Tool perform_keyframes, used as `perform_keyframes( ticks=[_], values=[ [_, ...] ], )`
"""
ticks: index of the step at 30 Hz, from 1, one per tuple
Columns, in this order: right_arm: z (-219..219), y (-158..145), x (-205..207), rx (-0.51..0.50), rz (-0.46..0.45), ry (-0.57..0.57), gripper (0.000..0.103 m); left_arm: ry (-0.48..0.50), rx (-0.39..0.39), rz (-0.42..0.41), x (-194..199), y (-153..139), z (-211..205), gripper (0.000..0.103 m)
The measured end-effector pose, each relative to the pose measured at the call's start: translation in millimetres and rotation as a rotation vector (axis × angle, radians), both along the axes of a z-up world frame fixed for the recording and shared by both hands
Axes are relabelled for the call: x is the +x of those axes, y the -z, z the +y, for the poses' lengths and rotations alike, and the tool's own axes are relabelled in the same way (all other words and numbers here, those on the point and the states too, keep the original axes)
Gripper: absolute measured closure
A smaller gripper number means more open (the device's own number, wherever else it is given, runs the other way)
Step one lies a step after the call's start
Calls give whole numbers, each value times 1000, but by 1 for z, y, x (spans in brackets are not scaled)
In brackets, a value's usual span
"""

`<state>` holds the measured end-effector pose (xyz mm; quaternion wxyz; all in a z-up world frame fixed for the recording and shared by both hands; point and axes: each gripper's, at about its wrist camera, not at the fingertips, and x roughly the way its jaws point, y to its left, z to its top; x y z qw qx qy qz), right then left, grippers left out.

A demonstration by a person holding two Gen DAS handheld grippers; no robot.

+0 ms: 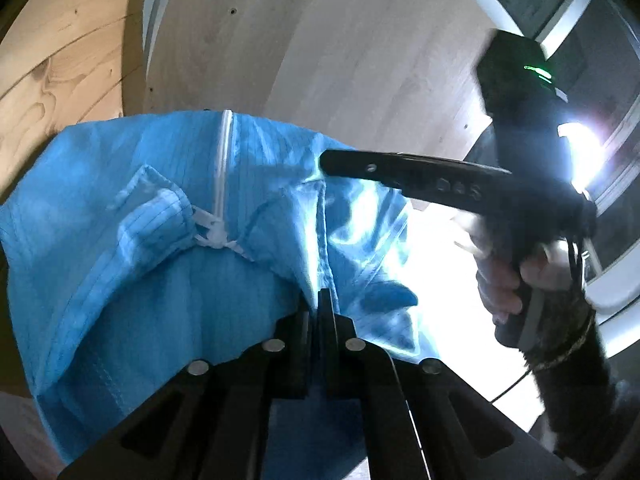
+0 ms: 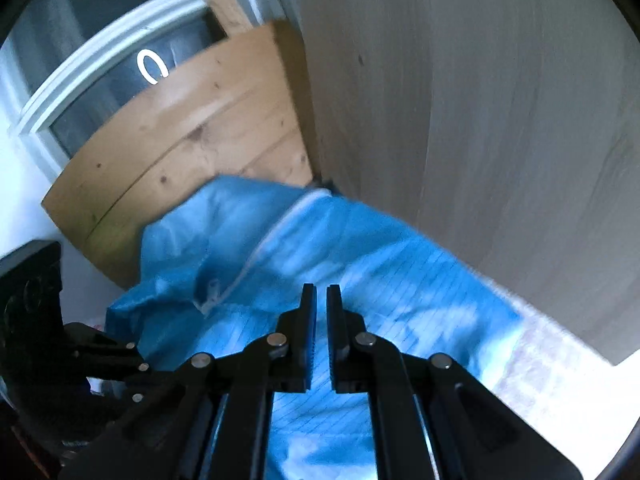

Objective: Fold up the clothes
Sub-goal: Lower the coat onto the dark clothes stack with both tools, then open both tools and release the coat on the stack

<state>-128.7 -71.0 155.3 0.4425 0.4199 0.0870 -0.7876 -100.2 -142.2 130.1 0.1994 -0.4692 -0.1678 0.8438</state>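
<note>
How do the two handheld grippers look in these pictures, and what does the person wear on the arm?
Both are matte black. The left gripper and the right gripper each have two flat, narrow fingers on angular linkage arms with round silver pins. From the side, the right one shows a long slim finger, embossed markings and a green light on its body. The sleeve is dark and fuzzy, with a patterned cuff.

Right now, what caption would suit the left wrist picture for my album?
Left gripper pinching a blue zip-up garment, right gripper reaching across it.
</note>
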Motion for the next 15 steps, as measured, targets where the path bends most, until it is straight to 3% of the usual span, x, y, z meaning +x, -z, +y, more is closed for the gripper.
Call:
perform_keyframes(
  ticks=[2,4,6,9,13,15],
  values=[
    [0,-9,17,-52,23,-58,95,9,27,-1,10,-9,-2,71],
    [-5,-7,28,-37,13,-110,95,23,-12,39,30,-25,-5,60],
    [-9,3,31,56,49,-92,95,28,-100,72,49,-36,-10,58],
    [9,6,23,-5,-36,-28,95,-9,-229,83,75,-41,-27,54],
    [34,2,38,-97,-93,69,93,-68,-276,60,89,-31,-53,42],
    [49,5,60,-136,-104,108,77,-87,-282,45,96,-26,-63,41]
  ],
)
